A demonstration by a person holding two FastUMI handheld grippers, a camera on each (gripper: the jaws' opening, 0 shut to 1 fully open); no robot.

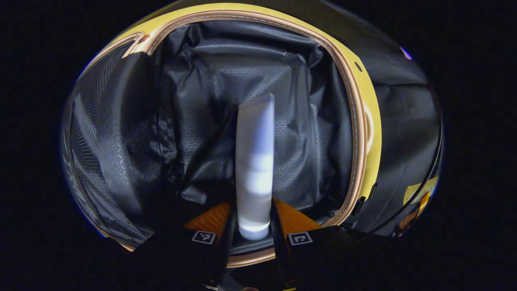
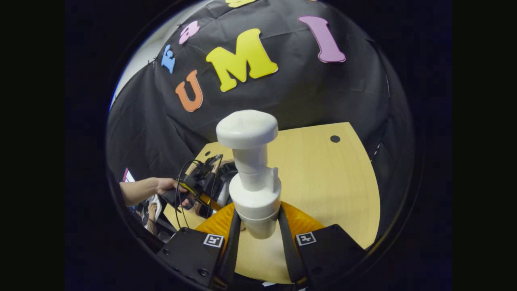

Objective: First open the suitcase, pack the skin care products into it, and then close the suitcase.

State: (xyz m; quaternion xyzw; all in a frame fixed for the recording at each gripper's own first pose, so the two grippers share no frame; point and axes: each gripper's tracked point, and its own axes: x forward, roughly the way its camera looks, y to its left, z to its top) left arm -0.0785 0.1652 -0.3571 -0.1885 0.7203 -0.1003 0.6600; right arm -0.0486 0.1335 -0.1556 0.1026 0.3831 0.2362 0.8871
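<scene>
Light wood table (image 2: 323, 182), round holes near the far corners. Open suitcase (image 1: 365, 133) lies on it at the left side, black lining facing up.

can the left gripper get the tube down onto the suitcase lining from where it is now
Probably yes: the left gripper holds the white tube over the open suitcase, with only bare black lining beneath.

Left gripper (image 1: 251, 220) pointed downward, both fingers pressed against a held item. Right gripper (image 2: 258, 226) raised and level, fingers likewise clamped on an item. Farther off in the right gripper view, a hand (image 2: 171, 188) grasping the left gripper (image 2: 200, 184), forearm bare.
</scene>
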